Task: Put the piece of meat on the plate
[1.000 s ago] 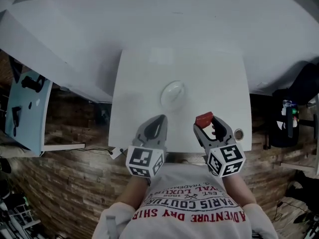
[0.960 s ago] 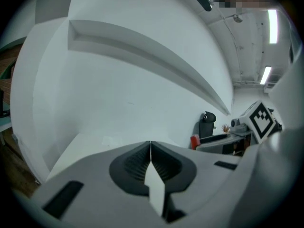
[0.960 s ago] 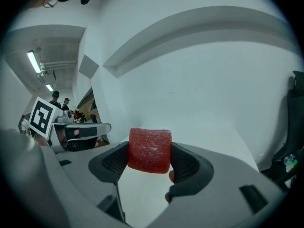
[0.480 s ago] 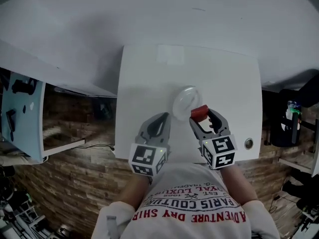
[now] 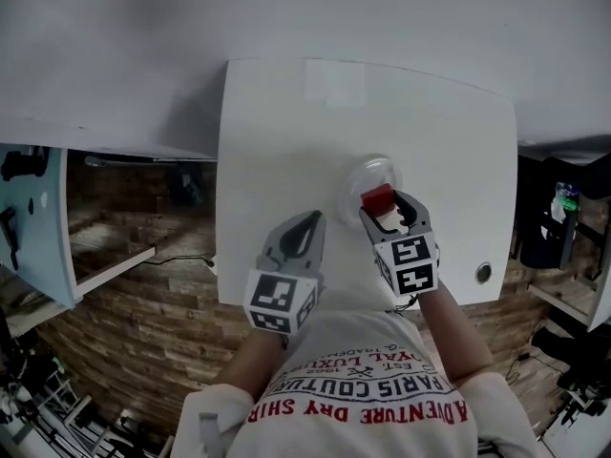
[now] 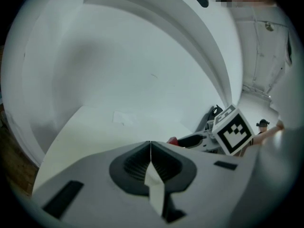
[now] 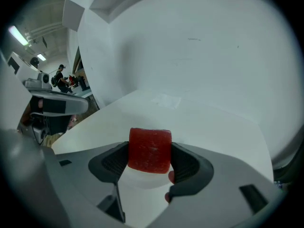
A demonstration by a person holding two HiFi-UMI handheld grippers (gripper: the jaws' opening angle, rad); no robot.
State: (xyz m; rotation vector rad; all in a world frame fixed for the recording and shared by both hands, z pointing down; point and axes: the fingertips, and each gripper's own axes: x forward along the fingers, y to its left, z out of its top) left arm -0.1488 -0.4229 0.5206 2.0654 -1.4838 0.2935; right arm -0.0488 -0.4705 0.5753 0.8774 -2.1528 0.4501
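White table (image 5: pixel 277 141) filled the view, the plate (image 5: pixel 361 174) at its near right. The right gripper (image 5: pixel 386 208) clamped the piece of meat (image 7: pixel 149 150) just over the plate's near edge; the left gripper (image 6: pixel 150 148) sat closed, empty. Placing seemed the step: lower, then part the jaws

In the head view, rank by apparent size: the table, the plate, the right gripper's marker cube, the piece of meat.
1. table
2. plate and right marker cube look alike; the cube sits nearer the camera, so I leave them unranked
3. piece of meat
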